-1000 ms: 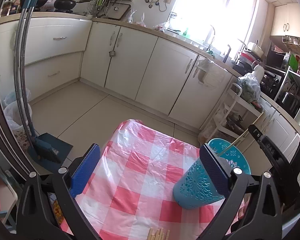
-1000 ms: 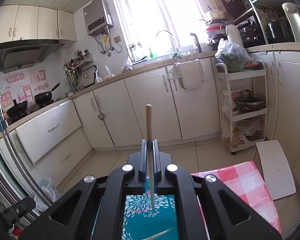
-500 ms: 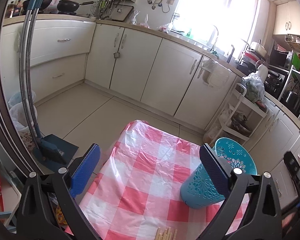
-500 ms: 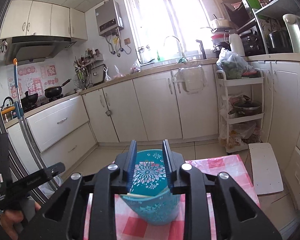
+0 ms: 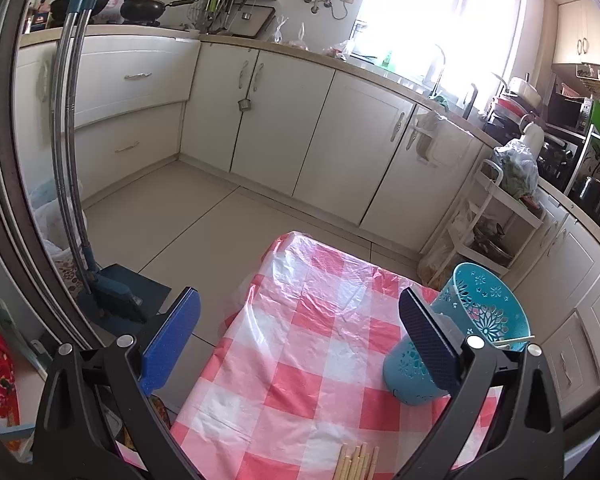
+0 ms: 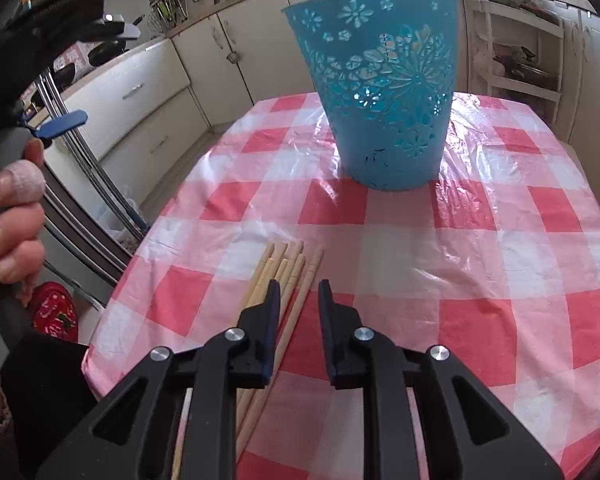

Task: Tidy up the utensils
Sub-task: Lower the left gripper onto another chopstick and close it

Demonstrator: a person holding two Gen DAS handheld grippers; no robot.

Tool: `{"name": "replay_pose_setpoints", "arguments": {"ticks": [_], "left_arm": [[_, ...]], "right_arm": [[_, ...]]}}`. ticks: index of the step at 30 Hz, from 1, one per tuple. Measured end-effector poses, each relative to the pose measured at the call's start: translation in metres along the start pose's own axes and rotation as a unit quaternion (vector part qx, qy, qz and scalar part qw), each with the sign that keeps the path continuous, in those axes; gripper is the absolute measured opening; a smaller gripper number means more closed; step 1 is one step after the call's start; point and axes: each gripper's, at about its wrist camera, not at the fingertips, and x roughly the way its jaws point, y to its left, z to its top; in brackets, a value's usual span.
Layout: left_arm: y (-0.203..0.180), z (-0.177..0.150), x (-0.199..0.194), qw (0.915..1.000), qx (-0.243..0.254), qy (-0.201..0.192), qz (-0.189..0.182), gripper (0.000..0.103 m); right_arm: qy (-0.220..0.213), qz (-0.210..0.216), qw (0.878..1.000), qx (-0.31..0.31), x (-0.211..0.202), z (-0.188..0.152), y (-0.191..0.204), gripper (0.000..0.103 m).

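Observation:
A teal cut-out bucket (image 6: 384, 92) stands on the red-and-white checked tablecloth (image 6: 500, 240), with chopstick ends showing at its rim. A bundle of several wooden chopsticks (image 6: 284, 272) lies flat in front of it. My right gripper (image 6: 299, 286) hovers just above the near part of the bundle. Its jaws are a little apart and closing, the rightmost chopstick runs under the gap, and the pads press on nothing. My left gripper (image 5: 299, 296) is wide open and empty above the table. The bucket (image 5: 484, 312) sits behind its right finger, and the chopsticks (image 5: 358, 460) lie below.
A hand (image 6: 16, 208) holds the left gripper at the table's left edge. A broom and dustpan (image 5: 112, 300) stand on the floor to the left. A white rack (image 5: 496, 216) and cream cabinets (image 5: 320, 140) lie beyond the table.
My right gripper let a chopstick go into the bucket, then drew back and sank over the bundle on the cloth. It has left the left wrist view. My left gripper barely moved.

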Motion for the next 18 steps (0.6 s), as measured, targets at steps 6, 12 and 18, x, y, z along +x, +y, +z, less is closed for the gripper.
{"name": "replay_pose_setpoints", "arguments": {"ticks": [6,12,18], "left_arm": [[0.012,0.000,0.004,0.9998,-0.007,0.018,0.002,0.096],[0.006,-0.007,0.015,0.9984,0.020,0.051,-0.010,0.096],[-0.018,-0.061,0.044,0.9688,0.143,0.197,-0.049,0.095]], "right_arm": [[0.019,-0.036,0.999,-0.020,0.018,-0.009,0.006,0.018],[0.020,-0.049,0.997,-0.056,0.018,-0.013,0.007,0.012],[0.032,-0.047,0.996,-0.074,0.007,-0.012,-0.015,0.008]]}}
